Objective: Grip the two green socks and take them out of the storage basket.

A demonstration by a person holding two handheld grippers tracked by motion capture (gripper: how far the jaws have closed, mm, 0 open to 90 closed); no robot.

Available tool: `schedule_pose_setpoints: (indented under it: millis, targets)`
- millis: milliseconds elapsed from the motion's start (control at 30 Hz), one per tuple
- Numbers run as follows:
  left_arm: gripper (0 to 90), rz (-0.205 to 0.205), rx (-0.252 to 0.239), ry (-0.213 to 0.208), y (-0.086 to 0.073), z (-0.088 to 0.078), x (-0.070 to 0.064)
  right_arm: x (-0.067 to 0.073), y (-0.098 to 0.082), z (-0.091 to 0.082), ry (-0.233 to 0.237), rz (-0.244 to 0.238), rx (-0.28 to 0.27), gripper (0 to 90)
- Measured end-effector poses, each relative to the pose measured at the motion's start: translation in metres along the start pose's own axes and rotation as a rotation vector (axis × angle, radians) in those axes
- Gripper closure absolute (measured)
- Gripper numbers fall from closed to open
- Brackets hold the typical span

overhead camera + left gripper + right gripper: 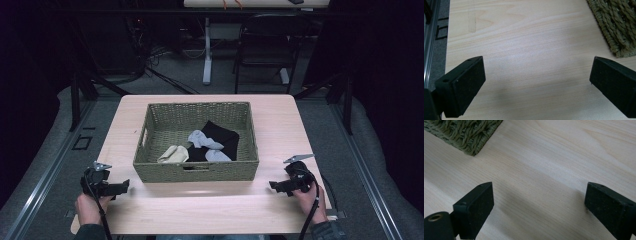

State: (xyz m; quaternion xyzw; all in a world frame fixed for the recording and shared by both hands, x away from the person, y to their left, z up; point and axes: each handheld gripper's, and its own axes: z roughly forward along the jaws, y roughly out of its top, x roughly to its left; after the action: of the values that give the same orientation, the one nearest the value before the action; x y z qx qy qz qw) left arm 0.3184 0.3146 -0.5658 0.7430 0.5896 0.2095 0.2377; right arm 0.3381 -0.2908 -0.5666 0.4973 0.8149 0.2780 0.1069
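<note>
Table (150,210) of pale wood, dark cluttered room behind.

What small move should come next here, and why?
Probably lift one gripper over the basket rim toward the socks. Both the left gripper and the right gripper rest open and empty on the table in front of it, while the grey socks lie on top inside.

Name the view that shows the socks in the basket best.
The high view: the socks lie in plain sight inside the basket. The left and right gripper views catch just a corner of the basket's woven wall, with no socks.
</note>
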Motion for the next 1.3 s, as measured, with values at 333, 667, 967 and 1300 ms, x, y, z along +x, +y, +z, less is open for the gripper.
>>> schedule_pose_setpoints:
  millis: [333, 667, 967, 1300]
  targets:
    - [0.0, -0.003, -0.018, 0.0, 0.002, -0.002, -0.001, -0.002, -0.002, -0.003, -0.001, 0.015, -0.017, 8.2]
    - [0.0, 0.003, -0.041, -0.007, 0.008, -0.009, -0.002, -0.003, 0.001, -0.003, -0.001, 0.013, -0.031, 8.2]
    - [0.2, -0.02, -0.065, -0.044, 0.008, -0.023, -0.003, -0.002, 0.009, 0.001, -0.002, 0.003, -0.045, 8.2]
    - [0.0, -0.046, -0.113, -0.063, 0.018, -0.047, 0.0, -0.002, 0.006, -0.001, 0.006, 0.0, -0.049, 8.2]
